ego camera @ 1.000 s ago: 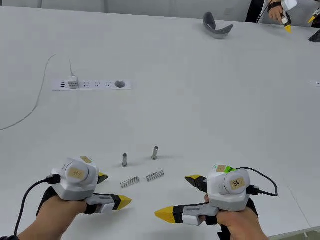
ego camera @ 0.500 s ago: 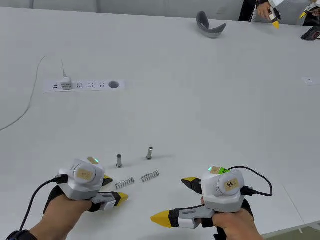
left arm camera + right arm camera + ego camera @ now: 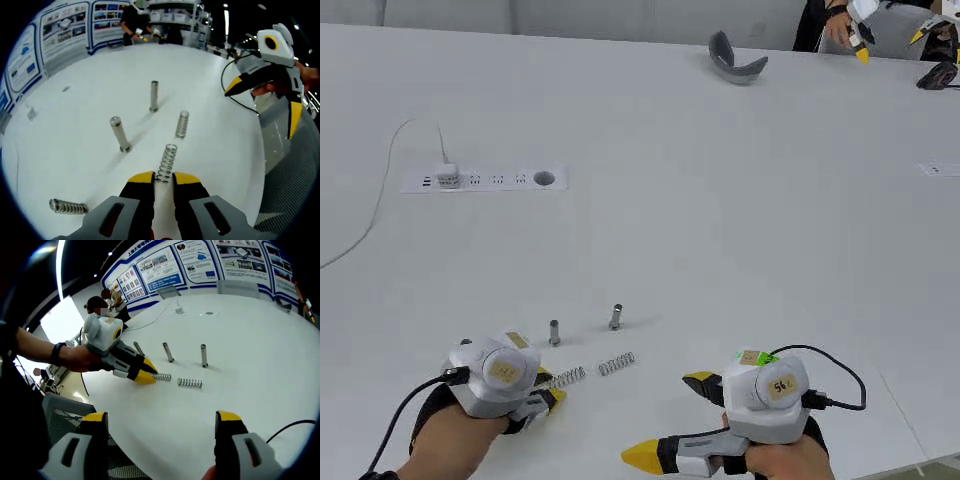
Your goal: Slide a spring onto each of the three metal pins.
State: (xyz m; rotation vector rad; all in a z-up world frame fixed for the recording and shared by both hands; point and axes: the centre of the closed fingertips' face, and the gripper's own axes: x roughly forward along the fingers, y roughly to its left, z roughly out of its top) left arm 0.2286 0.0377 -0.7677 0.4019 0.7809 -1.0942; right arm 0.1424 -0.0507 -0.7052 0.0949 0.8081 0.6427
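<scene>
Now that the left tongs (image 3: 164, 178) have slid forward, they pinch narrow on the near end of a small coiled steel spring (image 3: 167, 159) lying on the white worktop (image 3: 70, 150) beside two upright grey metal pins (image 3: 119, 134). The right tongs (image 3: 161, 418) gape wide, idle. Lifting likely comes next.

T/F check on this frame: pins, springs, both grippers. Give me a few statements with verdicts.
1. Two pins stand upright on the table. True.
2. One pin already carries a spring. False: both pins are bare, and three springs lie flat on the table.
3. The right gripper is shut on a spring. False: it is open and holds nothing.
4. The left gripper has its tips at the end of a spring. True: its jaws sit close together around the end of the nearest spring.
</scene>
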